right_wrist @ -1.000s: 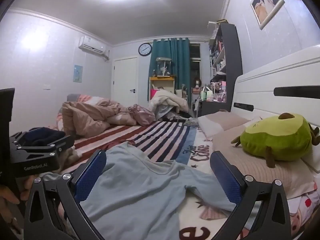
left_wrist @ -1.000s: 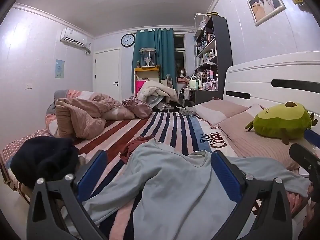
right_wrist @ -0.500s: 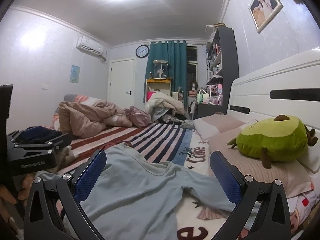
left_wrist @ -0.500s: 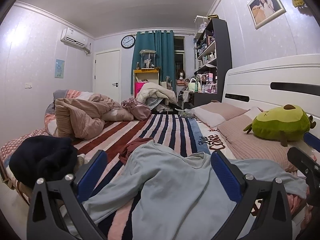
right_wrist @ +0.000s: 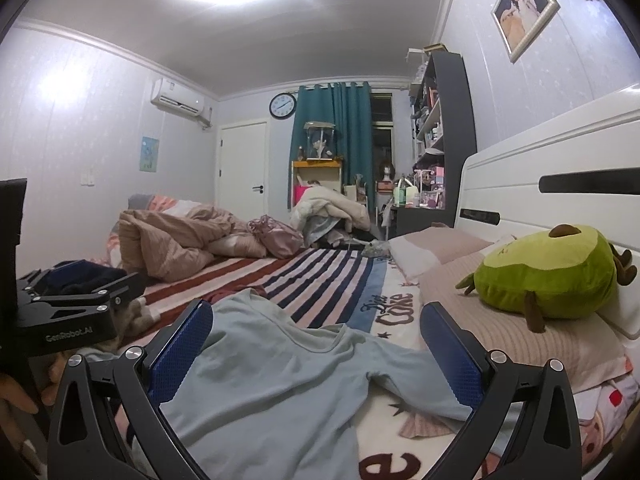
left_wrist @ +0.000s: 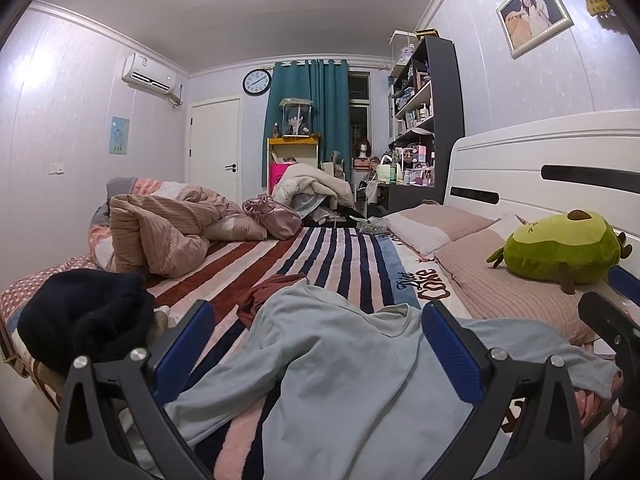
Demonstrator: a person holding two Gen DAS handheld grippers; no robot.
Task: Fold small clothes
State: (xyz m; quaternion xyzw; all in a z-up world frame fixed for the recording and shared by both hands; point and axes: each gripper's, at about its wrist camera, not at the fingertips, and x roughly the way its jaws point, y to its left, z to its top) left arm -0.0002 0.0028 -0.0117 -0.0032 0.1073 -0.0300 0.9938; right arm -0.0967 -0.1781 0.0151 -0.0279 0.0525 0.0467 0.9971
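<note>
A pale blue long-sleeved top (left_wrist: 340, 364) lies spread and rumpled on the striped bed cover (left_wrist: 336, 252), one sleeve running right toward the pillows. It also shows in the right wrist view (right_wrist: 272, 392). My left gripper (left_wrist: 316, 344) is open and empty, just above the top's near part. My right gripper (right_wrist: 316, 344) is open and empty over the top's body and right sleeve. A dark red garment (left_wrist: 268, 292) lies crumpled just beyond the top's collar. The left gripper's body (right_wrist: 68, 312) shows at the left of the right wrist view.
A dark navy garment (left_wrist: 84, 316) lies at the bed's left edge. A crumpled tan duvet (left_wrist: 160, 232) and pink bag (left_wrist: 276, 216) lie at the far left. Pillows (left_wrist: 500, 272) with a green avocado plush (left_wrist: 560, 252) line the white headboard (left_wrist: 540, 168) on the right.
Both grippers have tilted up and drawn back slightly; the bed and top sit a little lower in both views. The top has not moved. Both grippers stay open.
</note>
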